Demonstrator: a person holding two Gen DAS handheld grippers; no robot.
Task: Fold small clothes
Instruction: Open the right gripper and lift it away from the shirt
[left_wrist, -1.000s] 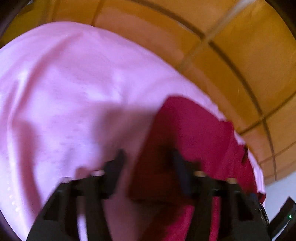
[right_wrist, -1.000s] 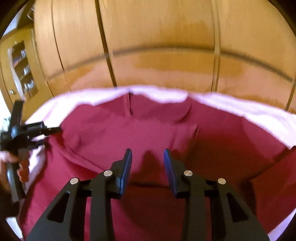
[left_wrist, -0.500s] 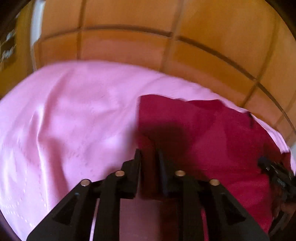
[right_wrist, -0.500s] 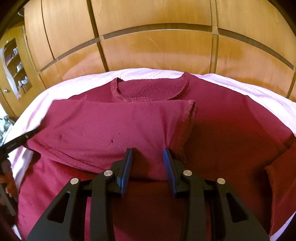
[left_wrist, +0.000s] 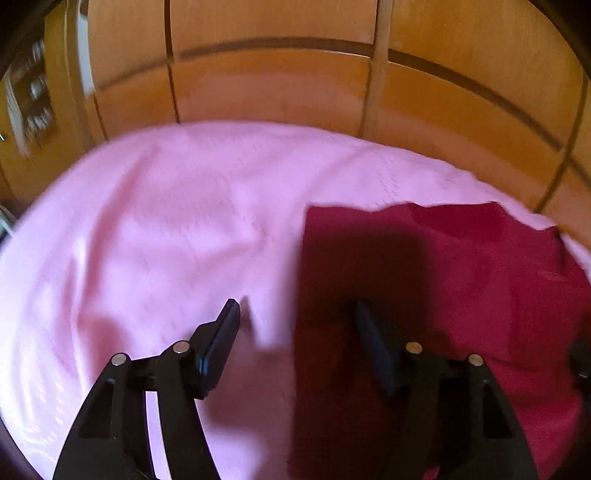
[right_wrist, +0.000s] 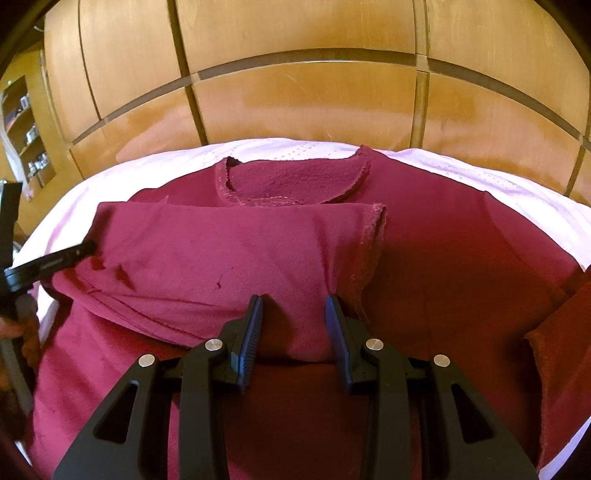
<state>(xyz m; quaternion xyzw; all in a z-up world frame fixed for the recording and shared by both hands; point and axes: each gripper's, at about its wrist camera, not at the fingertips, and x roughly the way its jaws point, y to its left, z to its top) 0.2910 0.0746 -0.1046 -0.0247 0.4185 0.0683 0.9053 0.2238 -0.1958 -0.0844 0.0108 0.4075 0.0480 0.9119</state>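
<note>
Behind everything you have honey-coloured wooden panelling (right_wrist: 303, 99), and in front of it a pale pink quilted bedspread (left_wrist: 155, 236) that serves as your folding surface. On it lies the dark crimson fleece top (right_wrist: 443, 266), neckline on the far side from your right claw (right_wrist: 294, 299), one sleeve already folded across the chest.

Your right claw has its jaws parted, with a bunched edge of that folded sleeve sitting between them; they do not look clamped on it. Your left claw (left_wrist: 297, 306) is spread wide and holds nothing: one finger hangs over the bedspread, the other over the top's side edge, directly ahead of it.

My judgement is that the first sleeve fold is just being finished. Next, you likely need the other sleeve, lying to the right of your right claw, brought across to match. Pinch near its cuff and lift only that layer, so the laid fold is not dragged.
</note>
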